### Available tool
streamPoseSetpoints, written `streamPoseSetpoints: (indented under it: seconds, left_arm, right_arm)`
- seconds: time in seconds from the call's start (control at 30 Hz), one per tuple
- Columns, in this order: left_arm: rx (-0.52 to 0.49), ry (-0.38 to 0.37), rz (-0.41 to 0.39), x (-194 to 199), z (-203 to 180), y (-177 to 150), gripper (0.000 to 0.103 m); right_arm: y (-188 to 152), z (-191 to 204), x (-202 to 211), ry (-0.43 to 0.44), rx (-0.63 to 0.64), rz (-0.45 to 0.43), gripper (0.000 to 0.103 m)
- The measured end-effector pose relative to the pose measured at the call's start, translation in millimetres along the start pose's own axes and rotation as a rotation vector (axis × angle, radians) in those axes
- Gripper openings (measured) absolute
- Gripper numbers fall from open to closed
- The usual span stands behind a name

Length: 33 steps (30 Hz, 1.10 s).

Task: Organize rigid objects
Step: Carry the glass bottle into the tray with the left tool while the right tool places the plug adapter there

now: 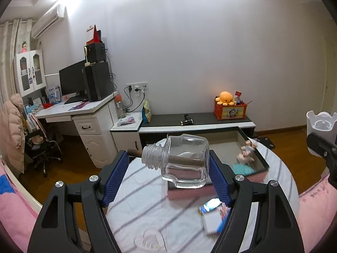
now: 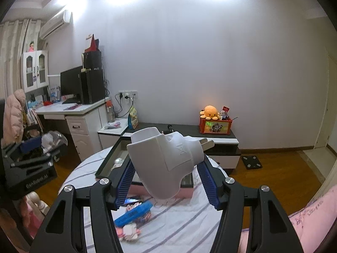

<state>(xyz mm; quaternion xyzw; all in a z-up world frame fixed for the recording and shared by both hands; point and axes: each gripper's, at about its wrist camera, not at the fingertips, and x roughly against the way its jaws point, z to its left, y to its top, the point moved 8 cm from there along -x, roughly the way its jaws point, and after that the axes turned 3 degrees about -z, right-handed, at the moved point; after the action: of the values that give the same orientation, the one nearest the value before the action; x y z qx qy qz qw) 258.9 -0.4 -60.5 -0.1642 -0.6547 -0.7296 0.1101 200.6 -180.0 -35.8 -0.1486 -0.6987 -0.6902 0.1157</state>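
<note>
The left gripper (image 1: 168, 164) is clamping a fragile, slippery glass bottle (image 1: 181, 160) by its flat sides above the near table (image 1: 147, 206). The right gripper (image 2: 166, 181) is squeezing a light, rigid white plug-in heater (image 2: 166, 160).

Glass, plastic and cloth all showing up close right now.

The bottle (image 1: 185, 160) is gleaming as clear, glossy glass with a ribbed threaded neck, and a matt brown stick is lying inside it. The left gripper (image 1: 168, 168) is showing smooth matt black plastic arms, shiny metal bolt heads and rough, grid-textured blue pads (image 1: 114, 177). The white plug adapter (image 2: 166, 162) is looking like smooth, matt plastic, with dull brassy metal prongs poking out. The right gripper (image 2: 166, 181) is wearing the same ridged blue pads (image 2: 207, 182). The tablecloth (image 1: 147, 206) is reading as soft striped white cloth, and the floor (image 2: 280, 172) is shining as glossy wood.
</note>
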Motion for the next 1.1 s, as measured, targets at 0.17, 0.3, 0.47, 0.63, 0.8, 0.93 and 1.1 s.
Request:
streamPoseSetpoints:
  seconds: [0.17,0.3,0.47,0.63,0.8,0.93,1.1]
  left_arm:
    - [-0.012,-0.020,0.066,-72.8,-10.5,20.6,0.076]
    - [-0.041,-0.015,0.159,-131.9,-22.3,22.1,0.076]
    - [-0.066,-0.033,0.292,-201.0,-34.5,5.0,0.076]
    - [-0.095,-0.015,0.388,-245.4,-42.2,-19.4,0.076]
    - [-0.097,-0.053,0.459,-263.6,-51.2,-36.9,0.077]
    - [-0.091,-0.068,0.468,-264.0,-54.1,-40.4,0.090]
    - [-0.127,-0.022,0.445,-261.8,-54.4,-38.9,0.093]
  right_arm:
    - [17.9,2.7,-62.7,0.018,0.034,0.040,0.061]
    - [15.4,5.0,-125.0,0.035,0.056,0.122,0.061]
    - [-7.3,5.9,-199.0,0.054,0.080,0.250,0.061]
    - [-42.0,5.8,-246.7,0.080,0.107,0.374,0.061]
    - [-59.5,4.4,-268.6,0.104,0.092,0.447,0.062]
    - [-60.9,1.3,-269.3,0.102,0.078,0.461,0.082]
    - [-50.5,-1.8,-265.0,0.091,0.065,0.431,0.084]
